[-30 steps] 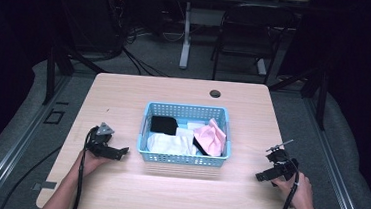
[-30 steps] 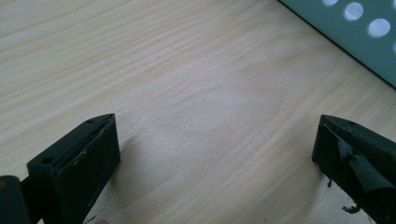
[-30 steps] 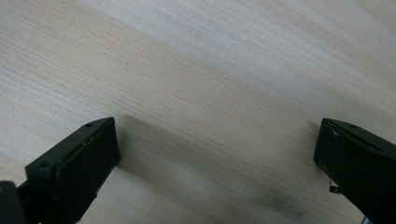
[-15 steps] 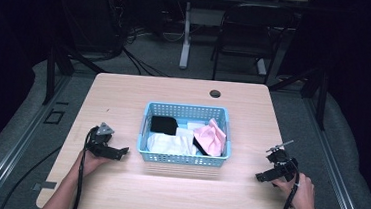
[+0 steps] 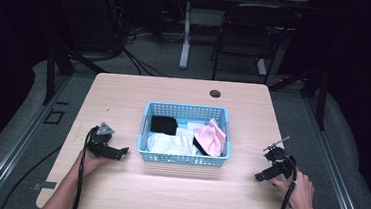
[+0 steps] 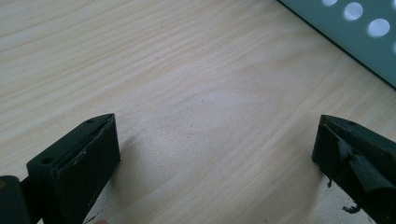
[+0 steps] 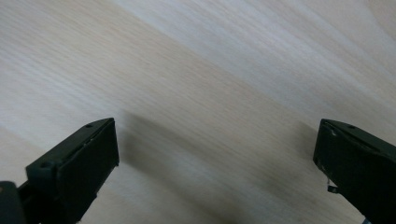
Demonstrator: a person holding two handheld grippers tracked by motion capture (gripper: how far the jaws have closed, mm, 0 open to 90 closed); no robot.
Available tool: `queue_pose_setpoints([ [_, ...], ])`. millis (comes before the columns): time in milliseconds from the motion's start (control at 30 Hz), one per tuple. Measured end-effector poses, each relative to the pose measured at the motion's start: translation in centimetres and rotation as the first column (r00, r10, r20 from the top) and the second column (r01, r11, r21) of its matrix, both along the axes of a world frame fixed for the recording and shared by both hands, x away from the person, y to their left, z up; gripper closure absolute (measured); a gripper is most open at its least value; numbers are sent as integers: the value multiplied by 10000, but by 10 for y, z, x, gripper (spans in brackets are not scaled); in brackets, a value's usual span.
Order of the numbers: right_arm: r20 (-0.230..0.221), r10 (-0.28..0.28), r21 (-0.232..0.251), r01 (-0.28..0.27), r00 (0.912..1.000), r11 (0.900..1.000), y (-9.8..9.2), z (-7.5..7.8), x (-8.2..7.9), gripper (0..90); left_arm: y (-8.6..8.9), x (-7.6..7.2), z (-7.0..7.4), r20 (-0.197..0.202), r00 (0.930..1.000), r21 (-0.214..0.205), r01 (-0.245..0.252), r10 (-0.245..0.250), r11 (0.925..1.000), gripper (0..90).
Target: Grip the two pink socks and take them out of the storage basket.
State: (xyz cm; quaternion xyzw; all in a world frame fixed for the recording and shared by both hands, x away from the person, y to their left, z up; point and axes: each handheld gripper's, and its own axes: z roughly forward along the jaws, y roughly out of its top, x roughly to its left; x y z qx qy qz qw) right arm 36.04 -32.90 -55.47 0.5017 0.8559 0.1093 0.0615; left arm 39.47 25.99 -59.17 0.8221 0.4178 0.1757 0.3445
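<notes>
Sitting in the middle of the table [image 5: 123, 99]: a blue basket [image 5: 183, 158] holding soft cloths, black [image 5: 163, 125], white [image 5: 168, 143] and pink [image 5: 211, 139]. Looking light and floppy, so pinching a raised fold near the top, likely the pink one. Resting low on the wood, the left gripper [image 5: 119, 152] just beside the basket's left wall, jaws wide apart, holding nothing. Waiting well to the right, the right gripper [image 5: 260, 176], jaws also wide apart. Standing in the way: only the basket's walls. Lying far back: a small dark hole [image 5: 215, 93]

Dark room: grey floor [image 5: 15, 136], black chair [image 5: 244, 36] behind the wooden table [image 5: 124, 94].
</notes>
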Motion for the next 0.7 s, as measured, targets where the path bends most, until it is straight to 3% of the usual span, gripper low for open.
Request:
queue_pose_setpoints([
  [267, 573, 83, 864, -133, 9983, 9962, 14, 30, -6, 0, 0, 0, 0, 15, 10000, 0, -5, 5, 10000, 7],
  [500, 768, 414, 971, -488, 9962, 9941, 29, 52, -10, 0, 0, 0, 0, 18, 10000, -1, -5, 5, 10000, 7],
  [700, 1146, 599, 1515, -771, 9916, 9854, 42, 74, -10, 0, 0, 0, 0, 15, 10000, -2, -8, 8, 10000, 7],
])
